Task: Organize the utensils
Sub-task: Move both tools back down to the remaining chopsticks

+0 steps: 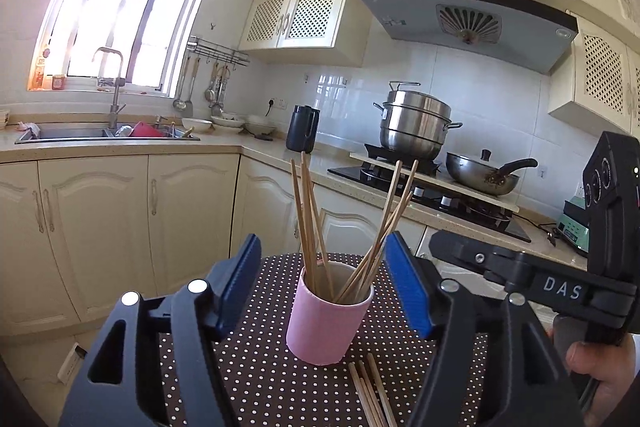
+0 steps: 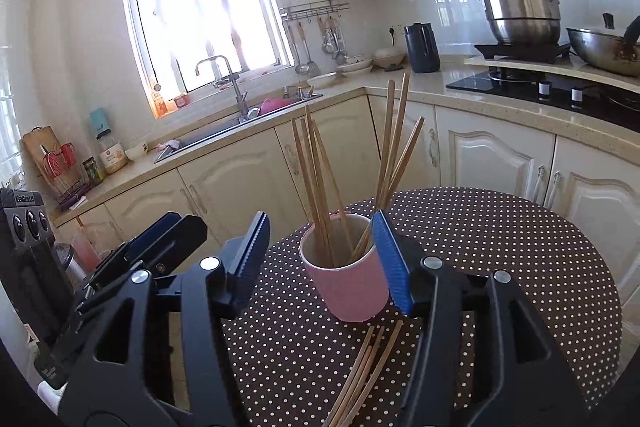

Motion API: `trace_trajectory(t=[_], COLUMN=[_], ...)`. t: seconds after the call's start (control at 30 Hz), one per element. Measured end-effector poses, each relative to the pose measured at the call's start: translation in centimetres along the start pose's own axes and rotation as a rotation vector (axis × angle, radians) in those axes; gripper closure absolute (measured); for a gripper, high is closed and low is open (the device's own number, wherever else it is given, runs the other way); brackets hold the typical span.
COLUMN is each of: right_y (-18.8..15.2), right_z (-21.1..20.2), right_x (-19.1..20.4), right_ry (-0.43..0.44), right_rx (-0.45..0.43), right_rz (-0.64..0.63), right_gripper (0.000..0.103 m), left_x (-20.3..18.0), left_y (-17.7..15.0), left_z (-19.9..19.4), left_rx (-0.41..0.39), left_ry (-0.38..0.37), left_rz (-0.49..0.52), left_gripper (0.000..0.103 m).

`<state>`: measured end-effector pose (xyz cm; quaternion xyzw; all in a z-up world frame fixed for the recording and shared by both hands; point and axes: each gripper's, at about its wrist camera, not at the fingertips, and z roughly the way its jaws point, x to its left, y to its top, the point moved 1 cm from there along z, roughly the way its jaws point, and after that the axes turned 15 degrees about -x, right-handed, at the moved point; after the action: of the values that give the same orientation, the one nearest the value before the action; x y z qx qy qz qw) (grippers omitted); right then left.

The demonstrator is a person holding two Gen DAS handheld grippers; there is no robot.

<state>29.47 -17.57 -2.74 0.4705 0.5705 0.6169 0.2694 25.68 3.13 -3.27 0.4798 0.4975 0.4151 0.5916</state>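
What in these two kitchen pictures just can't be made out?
- Loose chopsticks on the table: their near ends, cut off by the bottom edge in both views.
- Pink cup: how deep the chopsticks inside reach, hidden by its wall.
- Sink contents: too small, left wrist view.
- Outside the window: washed out by glare.

Pale pink cylindrical paper cup [image 1: 328, 323] with a cream inside, centre frame – tan wooden chopsticks [image 1: 308, 223] in it. The round surface [image 1: 256, 367] wears dark brown cloth with white polka dots. Each black plastic tool [image 1: 322, 283] has ribbed blue pads [image 1: 408, 287]. Cream cabinets [image 1: 96, 223] behind.
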Motion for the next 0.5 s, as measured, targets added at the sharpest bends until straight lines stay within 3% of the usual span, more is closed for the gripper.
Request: trace_trajectory(t=[0.33, 0.5], right_y=[0.7, 0.2], right_z=[-4.1, -5.8], right_x=[0.8, 0.7], right_ry=[-0.006, -0.016], right_rx=[-0.006, 0.015], right_rz=[-0.014, -0.009], right_gripper=[0.048, 0.046], left_x=[-1.6, -3.0], left_y=[1.2, 1.0], left_z=[-3.2, -4.4], left_rx=[-0.005, 0.031], left_ry=[0.003, 0.003], left_rz=[0.036, 0.075], left_gripper=[0.039, 0.039])
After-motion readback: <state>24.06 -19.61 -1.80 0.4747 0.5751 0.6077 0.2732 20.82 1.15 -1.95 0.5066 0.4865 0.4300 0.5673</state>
